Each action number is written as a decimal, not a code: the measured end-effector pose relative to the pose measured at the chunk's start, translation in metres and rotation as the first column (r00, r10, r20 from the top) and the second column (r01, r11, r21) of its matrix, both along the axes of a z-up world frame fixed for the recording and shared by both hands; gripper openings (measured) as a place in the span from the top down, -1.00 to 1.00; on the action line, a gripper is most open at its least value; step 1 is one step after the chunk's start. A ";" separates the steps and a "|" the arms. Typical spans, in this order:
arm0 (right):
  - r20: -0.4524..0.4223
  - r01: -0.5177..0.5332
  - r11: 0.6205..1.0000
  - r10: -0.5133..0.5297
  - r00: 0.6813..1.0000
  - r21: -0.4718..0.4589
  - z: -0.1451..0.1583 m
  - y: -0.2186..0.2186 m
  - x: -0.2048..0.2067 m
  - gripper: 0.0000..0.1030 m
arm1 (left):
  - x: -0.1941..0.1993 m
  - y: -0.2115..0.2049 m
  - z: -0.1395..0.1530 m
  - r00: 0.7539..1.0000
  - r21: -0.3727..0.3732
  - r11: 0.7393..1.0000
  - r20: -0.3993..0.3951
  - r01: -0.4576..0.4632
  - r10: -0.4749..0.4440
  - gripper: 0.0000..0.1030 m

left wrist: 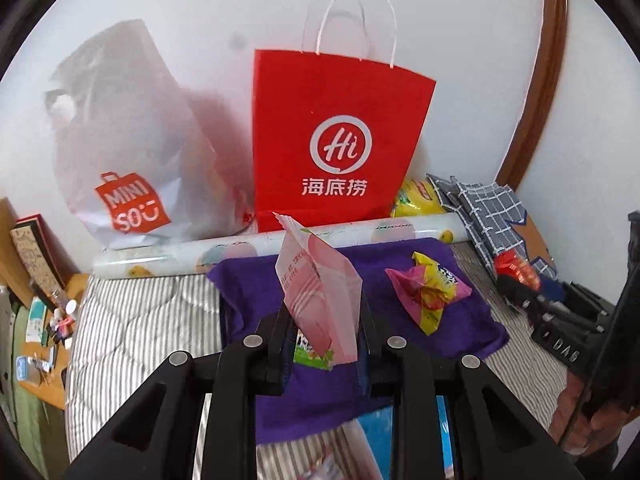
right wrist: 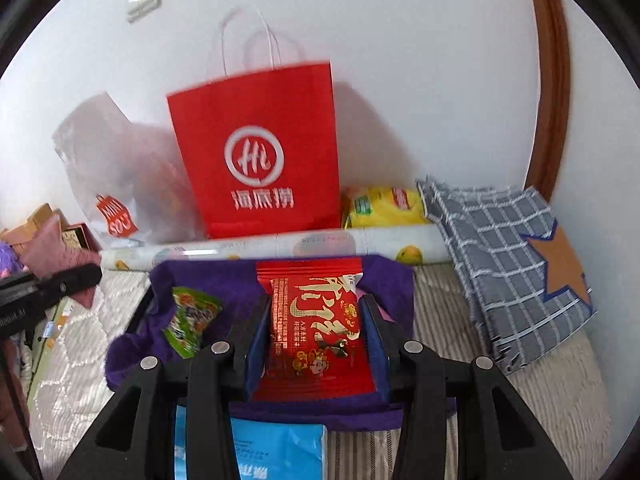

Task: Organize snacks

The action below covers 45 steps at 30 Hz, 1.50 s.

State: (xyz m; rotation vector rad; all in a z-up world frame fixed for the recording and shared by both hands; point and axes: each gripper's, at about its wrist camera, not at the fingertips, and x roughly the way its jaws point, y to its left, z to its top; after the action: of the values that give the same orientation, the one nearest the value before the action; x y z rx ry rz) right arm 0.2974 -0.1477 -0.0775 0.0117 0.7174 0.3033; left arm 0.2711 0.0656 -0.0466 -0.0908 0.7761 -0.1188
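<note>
The right tongs (right wrist: 316,332) clamp a glossy red snack packet (right wrist: 316,320) with gold lettering; the left tongs (left wrist: 324,332) pinch a pale pink striped packet (left wrist: 316,292).

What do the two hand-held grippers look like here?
Both the left hand-held gripper and the right hand-held gripper are matte black plastic, with angular linkage arms, round silver pivot pins and blue-lined finger pads. White lettering marks the right one's side. No cables show.
</note>
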 end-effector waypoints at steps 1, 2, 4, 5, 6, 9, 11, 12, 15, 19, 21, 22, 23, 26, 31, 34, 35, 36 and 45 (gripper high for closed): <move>-0.015 -0.001 1.000 0.001 1.000 -0.002 -0.007 0.000 0.004 0.21 | 0.005 -0.001 -0.003 1.000 0.000 1.000 -0.004 0.007 -0.007 0.52; -0.036 -0.002 1.000 0.002 0.999 -0.003 -0.014 0.001 0.008 0.21 | 0.009 -0.002 -0.006 1.000 0.002 1.000 -0.007 0.013 -0.013 0.52; -0.064 -0.002 1.000 0.001 0.998 -0.008 -0.026 0.001 0.015 0.21 | 0.019 -0.004 -0.016 1.000 0.003 1.000 -0.020 0.023 -0.023 0.52; -0.077 -0.001 1.000 0.000 0.997 -0.012 -0.032 0.002 0.018 0.21 | 0.022 -0.004 -0.022 0.999 -0.001 1.000 -0.029 0.027 -0.027 0.52; -0.092 -0.003 1.000 0.001 0.996 -0.016 -0.038 0.002 0.022 0.21 | 0.027 -0.004 -0.029 0.998 -0.007 1.000 -0.045 0.031 -0.031 0.52; -0.115 -0.008 1.000 0.006 0.993 -0.017 -0.048 0.002 0.030 0.21 | 0.038 -0.004 -0.046 0.996 -0.023 0.999 -0.088 0.031 -0.033 0.52; -0.126 -0.010 1.000 0.008 0.992 -0.016 -0.053 0.001 0.033 0.21 | 0.044 -0.005 -0.055 0.992 -0.011 0.999 -0.117 0.043 -0.044 0.52; -0.138 -0.010 1.000 0.008 0.990 -0.011 -0.056 0.000 0.035 0.21 | 0.045 -0.005 -0.059 0.992 -0.007 0.999 -0.121 0.046 -0.046 0.52; -0.160 -0.009 1.000 0.010 0.987 0.011 -0.064 -0.004 0.035 0.21 | 0.047 -0.005 -0.068 0.990 0.005 0.999 -0.135 0.049 -0.048 0.52; -0.183 -0.003 1.000 0.006 0.983 0.020 -0.072 -0.007 0.040 0.21 | 0.051 -0.005 -0.078 0.986 0.007 0.998 -0.159 0.055 -0.053 0.51; -0.191 -0.007 1.000 0.012 0.982 0.027 -0.072 -0.008 0.041 0.21 | 0.052 -0.007 -0.081 0.984 0.011 0.998 -0.169 0.061 -0.058 0.51; -0.190 -0.009 1.000 0.014 0.982 0.026 -0.072 -0.007 0.041 0.21 | 0.053 -0.008 -0.082 0.983 0.013 0.998 -0.171 0.064 -0.061 0.51; -0.189 -0.011 1.000 0.014 0.982 0.020 -0.072 -0.007 0.041 0.21 | 0.053 -0.009 -0.083 0.983 0.016 0.998 -0.172 0.068 -0.064 0.51; -0.190 -0.012 1.000 0.015 0.982 0.015 -0.072 -0.006 0.041 0.21 | 0.055 -0.010 -0.087 0.981 0.019 0.997 -0.181 0.070 -0.065 0.51; -0.204 -0.016 1.000 0.018 0.979 0.008 -0.075 -0.005 0.042 0.20 | 0.056 -0.011 -0.090 0.978 0.016 0.997 -0.197 0.071 -0.066 0.51; -0.198 -0.011 1.000 0.012 0.980 0.007 -0.075 -0.007 0.041 0.19 | 0.057 -0.013 -0.091 0.976 0.018 0.997 -0.203 0.078 -0.073 0.51; -0.196 -0.013 1.000 0.014 0.981 0.006 -0.075 -0.007 0.040 0.18 | 0.057 -0.013 -0.092 0.976 0.017 0.997 -0.205 0.078 -0.073 0.51; -0.192 -0.014 1.000 0.015 0.981 0.005 -0.074 -0.006 0.040 0.17 | 0.058 -0.013 -0.092 0.976 0.016 0.997 -0.206 0.080 -0.075 0.51; -0.167 -0.020 1.000 0.015 0.986 -0.024 -0.068 -0.002 0.035 0.10 | 0.055 -0.013 -0.087 0.978 0.016 0.997 -0.193 0.078 -0.074 0.49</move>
State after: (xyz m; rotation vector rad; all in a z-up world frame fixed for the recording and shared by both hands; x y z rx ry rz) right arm 0.3319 -0.1495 -0.1450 0.0063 0.8883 0.3123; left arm 0.3266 0.0527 -0.1337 -0.0505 0.9741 -0.1752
